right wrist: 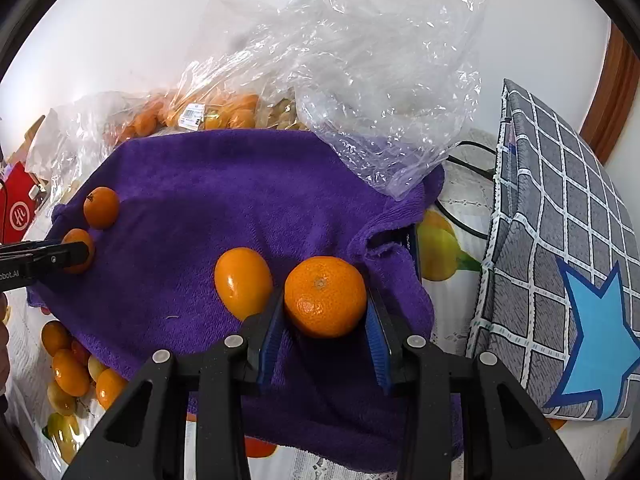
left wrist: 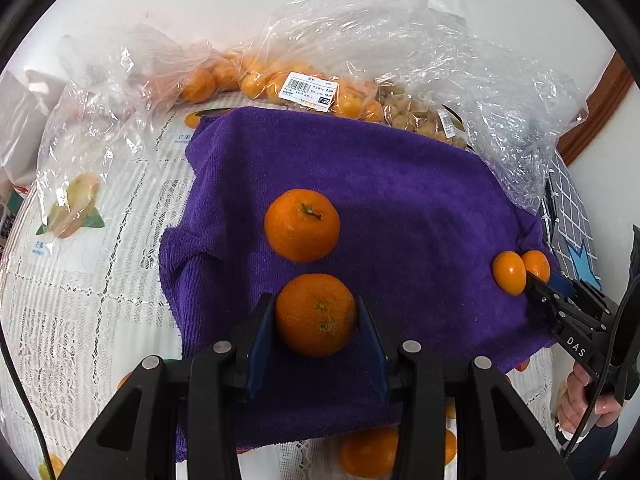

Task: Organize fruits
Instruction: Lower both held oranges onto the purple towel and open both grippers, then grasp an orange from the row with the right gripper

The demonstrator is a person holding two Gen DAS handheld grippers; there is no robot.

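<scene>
A purple towel (left wrist: 400, 200) lies on the table and bears loose oranges. My left gripper (left wrist: 316, 318) is shut on a mandarin (left wrist: 316, 314) resting on the towel; it also shows far left in the right wrist view (right wrist: 78, 250). A second mandarin with a stem (left wrist: 302, 225) lies just beyond it. My right gripper (right wrist: 326, 312) is shut on another mandarin (right wrist: 325, 297) at the towel's right edge, with a smooth oval orange (right wrist: 243, 282) touching its left finger. In the left wrist view this pair sits at the right (left wrist: 510, 272).
Clear plastic bags (left wrist: 360, 40) of small oranges (left wrist: 256, 80) and husked fruit stand behind the towel. A grey checked cushion (right wrist: 560, 240) with a blue star is to the right. More small fruit (right wrist: 72, 372) lies off the towel's front left corner. A red box (right wrist: 18, 212) sits far left.
</scene>
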